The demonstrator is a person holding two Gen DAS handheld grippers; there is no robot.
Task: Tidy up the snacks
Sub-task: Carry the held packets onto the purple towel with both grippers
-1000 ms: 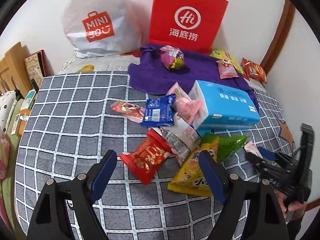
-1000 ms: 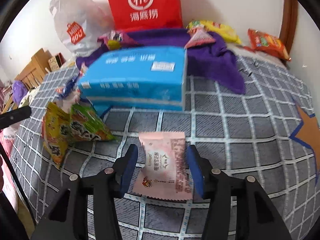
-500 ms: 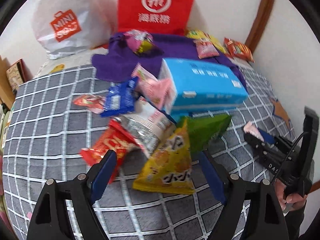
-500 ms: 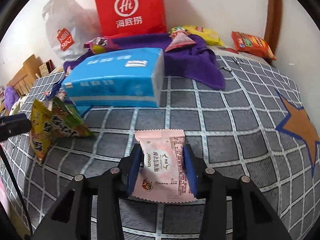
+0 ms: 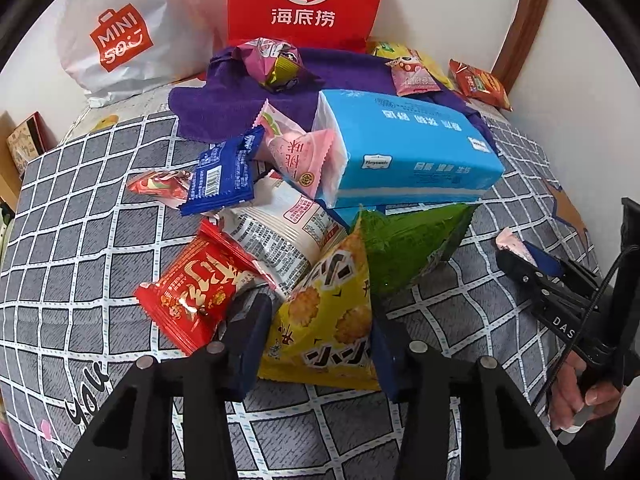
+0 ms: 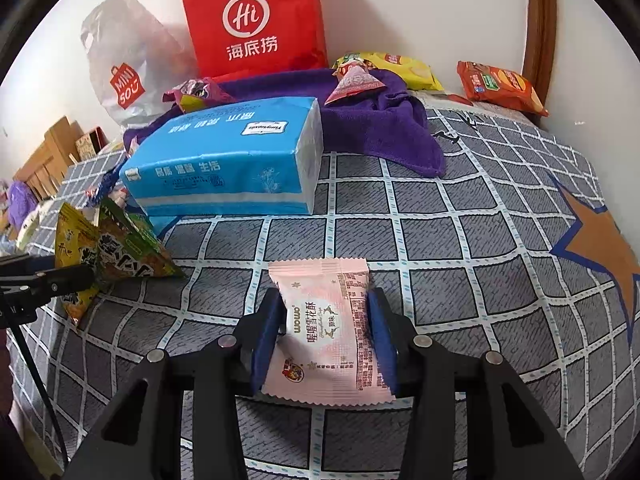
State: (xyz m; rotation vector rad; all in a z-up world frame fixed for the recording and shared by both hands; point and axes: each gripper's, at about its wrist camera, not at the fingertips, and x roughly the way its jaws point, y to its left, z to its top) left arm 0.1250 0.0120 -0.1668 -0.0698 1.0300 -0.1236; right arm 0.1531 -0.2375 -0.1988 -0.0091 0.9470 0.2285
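Observation:
Snack packets lie scattered on a grey checked bedspread (image 5: 80,240). In the left wrist view a yellow snack packet (image 5: 332,312) sits between the blue pads of my left gripper (image 5: 316,344). The jaws are closing and both pads touch the packet's sides. A green packet (image 5: 408,248) leans against it. My right gripper (image 6: 326,332) is shut on a pink snack packet (image 6: 324,320), which lies flat on the bedspread (image 6: 460,240). That right gripper (image 5: 532,258) also shows at the right of the left wrist view, held by a hand (image 5: 576,396).
A blue tissue pack (image 5: 400,152) lies behind the pile of red (image 5: 196,288), white (image 5: 280,236) and dark blue (image 5: 224,176) packets. A purple towel (image 6: 392,136), a red paper bag (image 6: 252,20) and a white plastic bag (image 6: 124,72) stand at the wall, with more packets (image 6: 500,84) at the far right.
My left gripper moved forward and down from the red packet to the yellow one, and its jaws closed from wide open onto it. The right jaws narrowed onto the pink packet.

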